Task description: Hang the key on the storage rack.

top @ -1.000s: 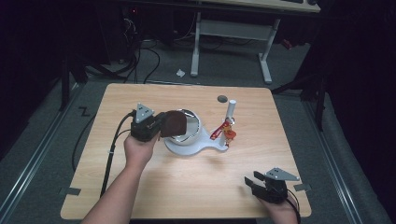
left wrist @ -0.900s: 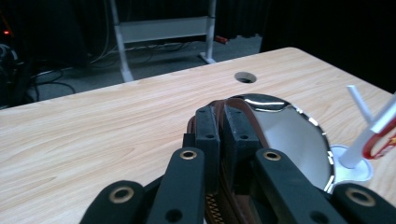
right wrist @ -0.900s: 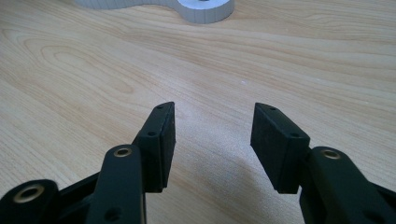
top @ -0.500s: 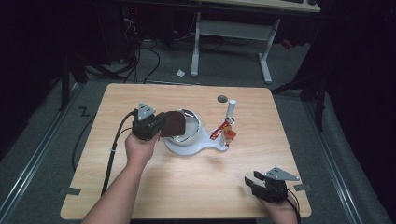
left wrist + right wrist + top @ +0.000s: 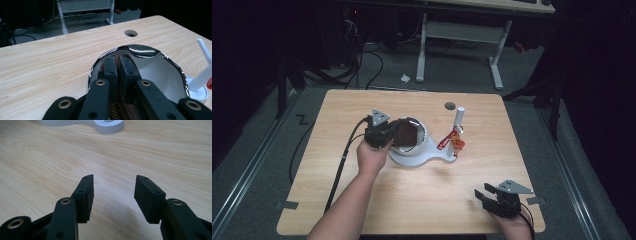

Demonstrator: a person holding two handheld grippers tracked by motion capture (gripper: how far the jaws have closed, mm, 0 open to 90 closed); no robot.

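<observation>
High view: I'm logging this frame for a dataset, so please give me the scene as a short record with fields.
table: wooden
left gripper: shut on a brown pouch, jaws inside the bowl
bowl: shiny rim, on a white base
lever: red, beside the bowl
post: white, upright
right gripper: open, holding nothing, low over the table's near right corner

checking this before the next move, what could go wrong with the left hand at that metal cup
1. The left gripper is shut on a thin brown piece at the shiny cup; such a narrow grip may slip.
2. The cup sits on a white stand resting loose on the table; pushing might slide it.
3. The white post with its red clip stands close and could get knocked.
</observation>
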